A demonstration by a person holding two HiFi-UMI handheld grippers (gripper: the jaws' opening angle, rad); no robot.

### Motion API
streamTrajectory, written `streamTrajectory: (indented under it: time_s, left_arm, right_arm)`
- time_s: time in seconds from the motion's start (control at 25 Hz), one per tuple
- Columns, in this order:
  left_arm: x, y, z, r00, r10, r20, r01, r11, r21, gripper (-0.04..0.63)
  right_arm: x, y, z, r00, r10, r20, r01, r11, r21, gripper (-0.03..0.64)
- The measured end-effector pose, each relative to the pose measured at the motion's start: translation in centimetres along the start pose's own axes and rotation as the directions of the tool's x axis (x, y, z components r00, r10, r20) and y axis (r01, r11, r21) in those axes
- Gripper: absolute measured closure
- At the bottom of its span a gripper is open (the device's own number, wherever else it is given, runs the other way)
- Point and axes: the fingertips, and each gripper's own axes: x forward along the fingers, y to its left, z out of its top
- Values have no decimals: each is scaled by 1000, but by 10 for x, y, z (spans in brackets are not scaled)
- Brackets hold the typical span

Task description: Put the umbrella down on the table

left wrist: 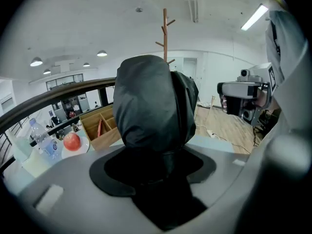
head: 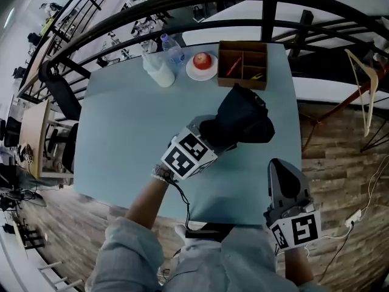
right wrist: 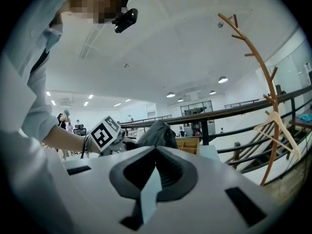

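Left tool (head: 225, 137) clamps the umbrella (head: 244, 117); its gripped end is hidden.

Nothing legible: left of the left gripper (left wrist: 155, 167), the clear plastic bottle (left wrist: 41, 138) bears a label (left wrist: 47, 148) too blurred.

A wooden box (head: 242, 64) with open compartments is the anchor here. A red item (head: 234, 66) leans in its left compartment, and something yellowish (head: 256, 76) lies in a lower right one. Just left of the box sits a white plate (head: 200, 76) bearing a red apple (head: 202, 59). Further left stand a clear water bottle (head: 172, 48) and a milky white container (head: 159, 70), close together. Behind the box curves a black railing (head: 182, 8). Well to the box's right, over the wood-plank floor (head: 340, 163), rises a wooden coat rack (head: 363, 84) — and a white power strip (head: 352, 219) lies on those planks, far below the box in the head view.
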Motion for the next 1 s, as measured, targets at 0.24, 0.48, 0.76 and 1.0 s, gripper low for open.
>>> streamTrajectory:
  time_s: [0.24,0.48,0.76,1.0]
  left_arm:
    - [40,21,-14,993,-15,-117,22,998,61,334]
    - [82,43,-35,971,-21,-240,51,992,119,333]
    - [118,58,-56,937,-41,-347,110,978,180,333]
    - [146,68,-76,896,-39,-442,160,958,238,333]
  right_arm:
    - [18,-14,-12,999,7,-35,-5,999,34,618]
    - [36,-22,-25,997,33,-74,-30,999,45,618]
    - [54,-27,-32,994,47,-98,-41,997,58,618]
    - [63,-39,-40,992,32,-122,-23,997,72,618]
